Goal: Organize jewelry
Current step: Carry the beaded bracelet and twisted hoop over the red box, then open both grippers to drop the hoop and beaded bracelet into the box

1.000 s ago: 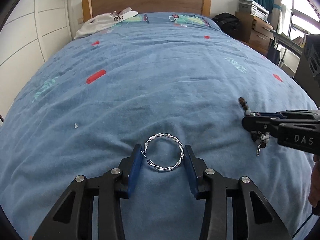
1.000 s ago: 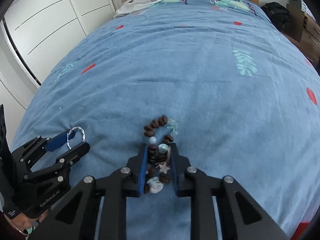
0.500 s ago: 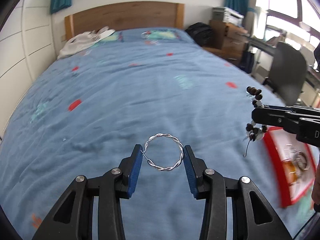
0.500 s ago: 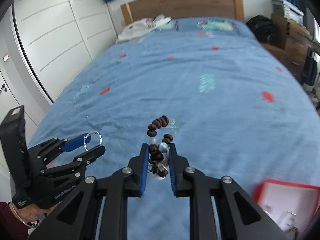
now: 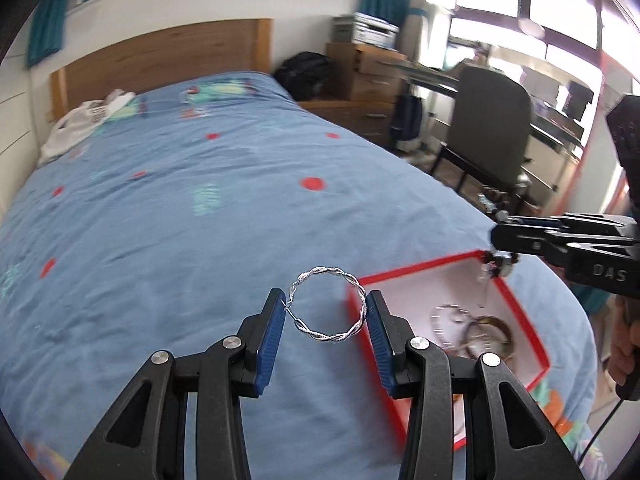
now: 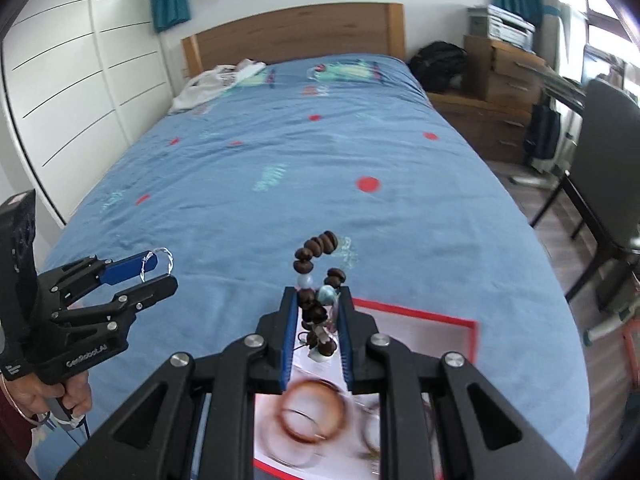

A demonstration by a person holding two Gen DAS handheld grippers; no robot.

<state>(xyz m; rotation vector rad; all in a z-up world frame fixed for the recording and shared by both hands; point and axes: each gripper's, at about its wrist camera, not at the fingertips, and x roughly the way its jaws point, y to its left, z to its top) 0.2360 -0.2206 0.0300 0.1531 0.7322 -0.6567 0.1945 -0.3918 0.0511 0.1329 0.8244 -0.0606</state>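
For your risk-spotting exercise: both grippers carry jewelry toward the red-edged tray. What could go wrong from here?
1. The silver twisted hoop is pinched only at its edges by the left gripper; it may spring out.
2. The bead bracelet dangles from the right gripper and may snag bangles in the tray.

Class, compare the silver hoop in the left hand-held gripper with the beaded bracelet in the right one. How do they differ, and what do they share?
The silver hoop is a thin twisted metal ring; the beaded bracelet is a string of chunky brown and pale beads.
The hoop keeps a rigid open circle; the bracelet droops and bunches.
The left hand-held gripper grips the hoop across its width; the right hand-held gripper pinches the bracelet's middle.
Both are held above the bed near the red-rimmed box.
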